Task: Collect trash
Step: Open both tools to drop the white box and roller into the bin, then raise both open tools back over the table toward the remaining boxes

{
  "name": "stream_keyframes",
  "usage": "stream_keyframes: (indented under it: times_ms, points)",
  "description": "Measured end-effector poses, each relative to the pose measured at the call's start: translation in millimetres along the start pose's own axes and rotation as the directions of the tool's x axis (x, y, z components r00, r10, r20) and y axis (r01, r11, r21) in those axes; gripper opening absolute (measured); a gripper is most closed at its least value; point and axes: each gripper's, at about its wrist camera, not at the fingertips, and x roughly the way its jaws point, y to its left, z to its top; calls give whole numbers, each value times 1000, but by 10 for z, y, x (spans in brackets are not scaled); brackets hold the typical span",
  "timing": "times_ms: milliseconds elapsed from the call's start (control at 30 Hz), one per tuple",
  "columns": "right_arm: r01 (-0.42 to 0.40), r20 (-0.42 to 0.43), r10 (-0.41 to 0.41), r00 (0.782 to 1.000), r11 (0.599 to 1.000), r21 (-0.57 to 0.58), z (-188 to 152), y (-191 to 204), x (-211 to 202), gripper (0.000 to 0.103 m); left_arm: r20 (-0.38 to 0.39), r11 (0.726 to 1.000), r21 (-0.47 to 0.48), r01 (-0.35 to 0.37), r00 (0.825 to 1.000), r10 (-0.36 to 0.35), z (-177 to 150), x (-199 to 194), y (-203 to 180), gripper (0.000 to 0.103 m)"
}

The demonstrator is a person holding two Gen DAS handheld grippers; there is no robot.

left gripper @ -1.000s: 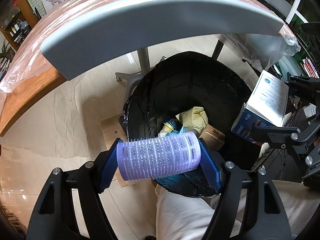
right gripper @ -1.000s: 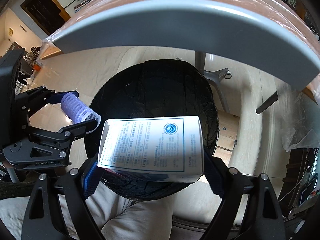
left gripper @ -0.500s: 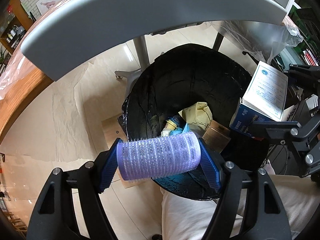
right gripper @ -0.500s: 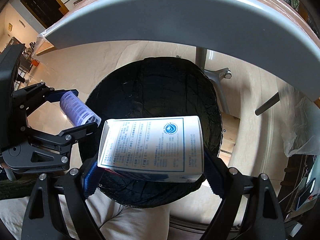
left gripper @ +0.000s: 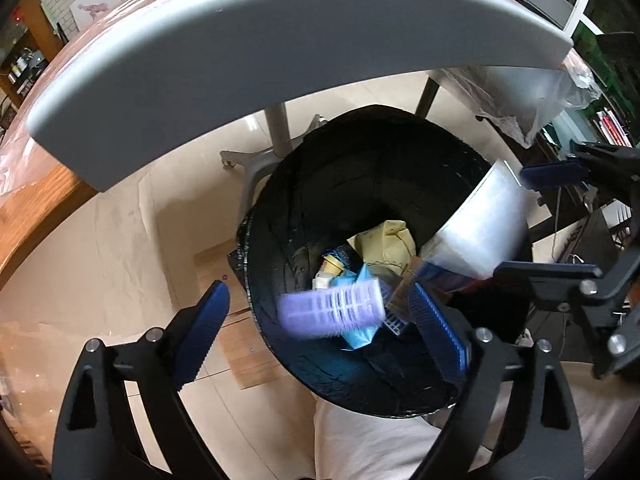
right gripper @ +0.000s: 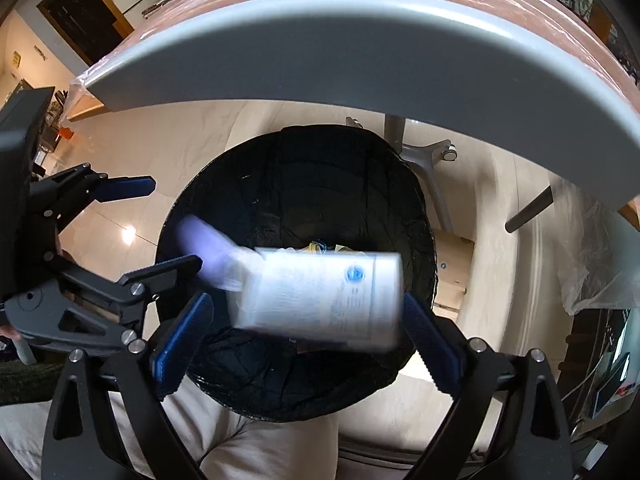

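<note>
Both claws hang over a black-lined trash bin (left gripper: 320, 208) that stands on the pale floor under the grey edge of the tabletop (left gripper: 280, 40).

The left claw (left gripper: 320, 320) has its jaws opening, its blue pads set wide and touching nothing. The purple hair roller (left gripper: 332, 310) is between them but free of both, blurred and tilted over the mouth of the bin. In the right wrist view the same roller (right gripper: 208, 248) shows as a lilac smear just past the left claw (right gripper: 156, 232).

The right claw (right gripper: 308, 336) also has its jaws opening, and its pads stand clear of the white printed box (right gripper: 320, 296) that lies blurred between them over the bin (right gripper: 296, 200). From the left wrist view the box (left gripper: 484, 224) is tipped against the right side of the bin, just beside the right claw (left gripper: 536, 220).

Down in the bin sit a crumpled yellow wrapper (left gripper: 384, 240), a blue packet (left gripper: 360, 332) and other small scraps (too jumbled to name). A person's pale trouser leg (left gripper: 380, 448) shows at the near rim.
</note>
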Motion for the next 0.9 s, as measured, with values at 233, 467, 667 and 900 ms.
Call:
stream_keyframes:
  times_ms: [233, 467, 667, 900]
  points:
    - [-19, 9, 19, 1000, 999, 34, 7, -65, -114, 93, 0, 1000, -8, -9, 1000, 9, -20, -53, 34, 92]
    - [-18, 104, 18, 994, 1000, -6, 21, 56, -607, 93, 75, 999, -42, -7, 997, 10, -22, -438, 99, 92]
    - [24, 290, -23, 957, 1000, 1, 227, 72, -1243, 97, 269, 995, -95, -26, 962, 51, 137, -1127, 167, 96]
    - [51, 346, -87, 934, 992, 113, 879, -179, -1244, 99, 365, 986, -154, -66, 924, 119, 767, -1319, 517, 98]
